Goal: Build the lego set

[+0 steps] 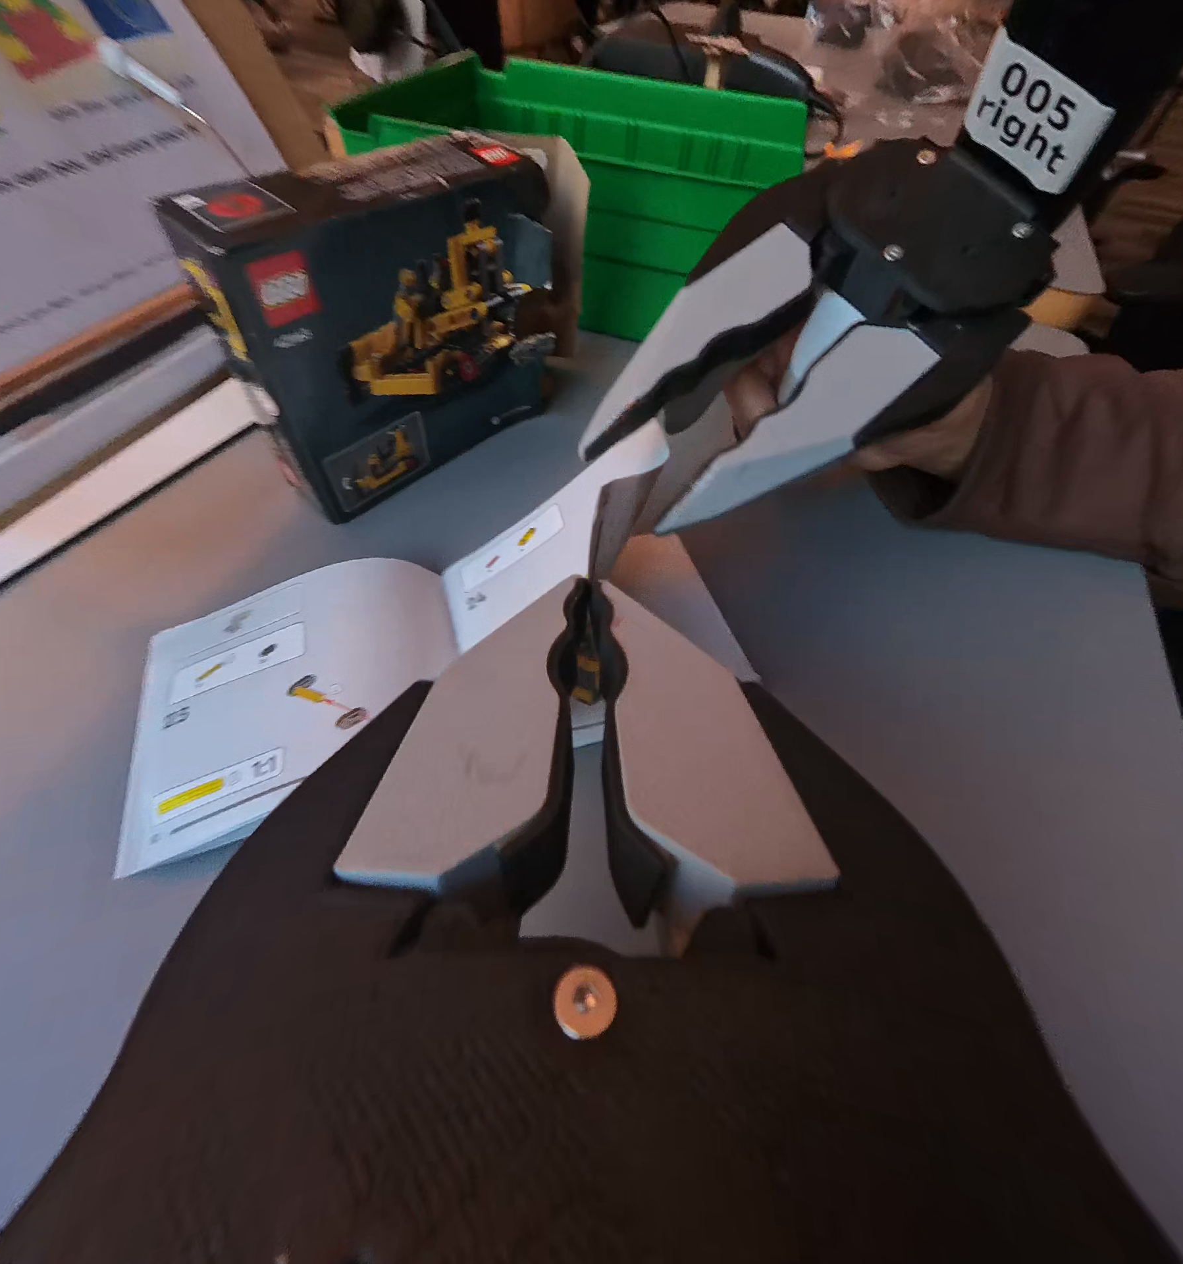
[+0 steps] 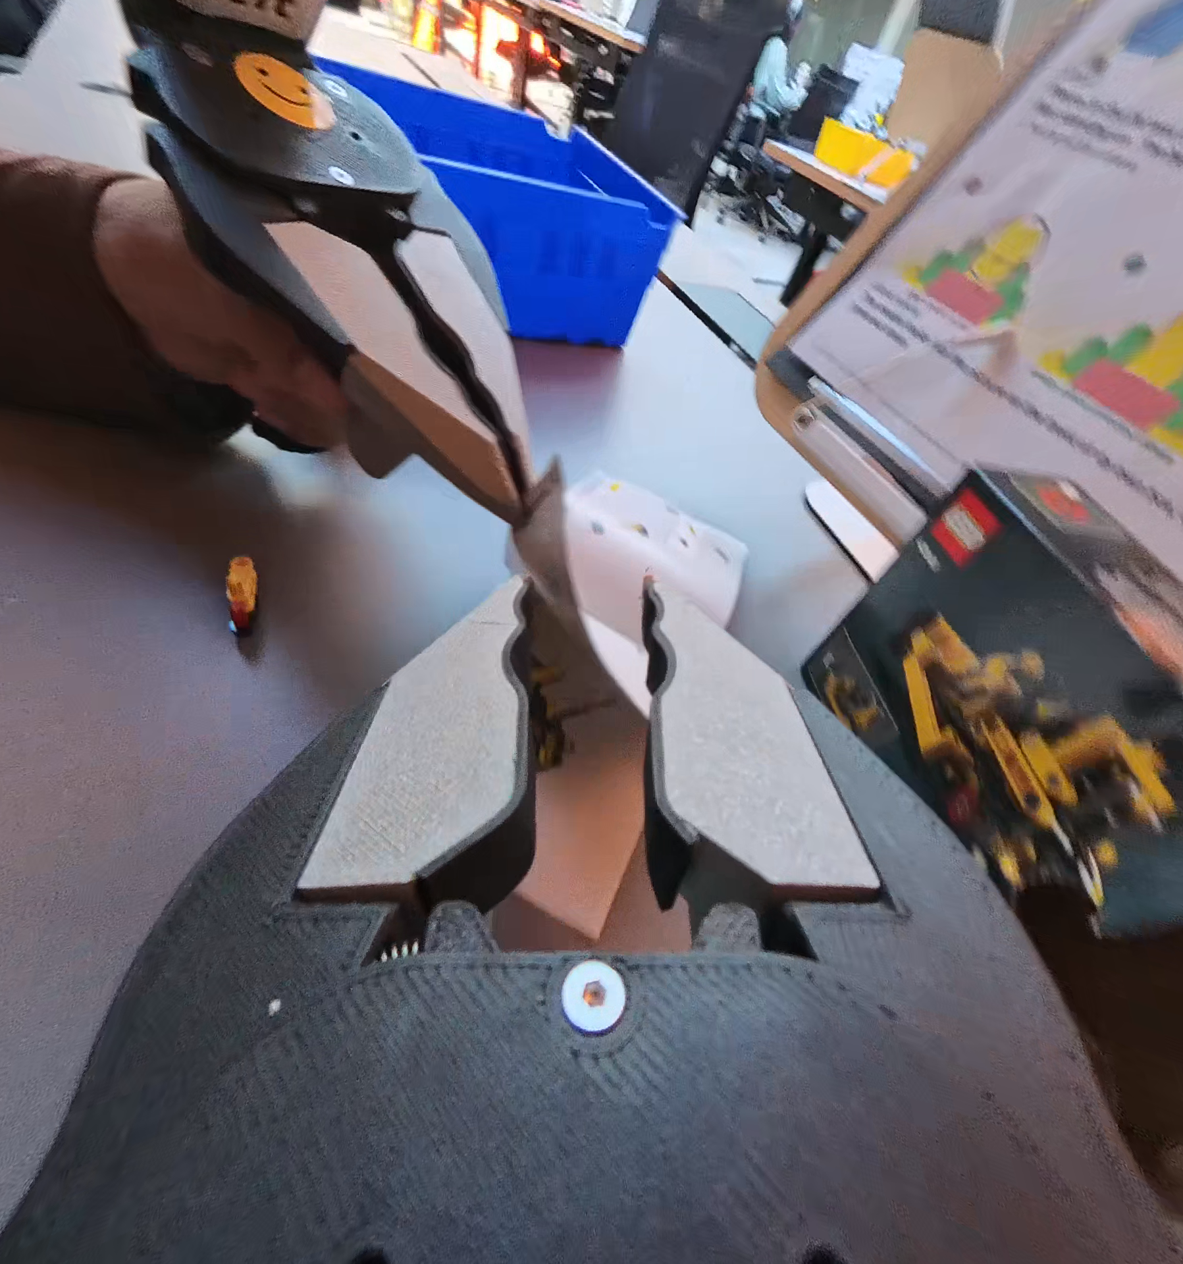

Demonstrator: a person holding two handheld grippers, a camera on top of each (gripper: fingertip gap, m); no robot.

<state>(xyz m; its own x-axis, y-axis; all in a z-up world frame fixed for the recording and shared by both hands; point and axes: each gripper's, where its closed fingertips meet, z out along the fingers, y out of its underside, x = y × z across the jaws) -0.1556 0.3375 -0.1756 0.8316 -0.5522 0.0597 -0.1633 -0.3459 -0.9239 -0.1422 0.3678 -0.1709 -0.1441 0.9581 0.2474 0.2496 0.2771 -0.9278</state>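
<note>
An open instruction booklet [image 1: 267, 718] lies on the grey table [image 1: 917, 718]. My left gripper [image 1: 590, 591] is shut on the edge of one page [image 1: 633, 479] and holds it lifted and curled. My right gripper [image 1: 626, 489] is open, with its fingers on either side of that page. In the right wrist view the page [image 2: 554, 561] rises between the open fingers of my right gripper [image 2: 585, 588], and my left gripper [image 2: 523, 506] pinches its top edge. A small orange-yellow lego piece [image 2: 242, 591] lies alone on the table to the left.
The dark lego box [image 1: 383, 328] stands behind the booklet, seen too in the right wrist view [image 2: 1026, 718]. A green bin [image 1: 643, 171] is behind it, a blue bin [image 2: 554, 226] at the far side. A poster board [image 2: 1053, 273] leans by the box. Spacing between my two grippers at the tips: around 4 cm. About 10 cm separates my left fingertips from the small orange-yellow lego piece [image 2: 242, 591].
</note>
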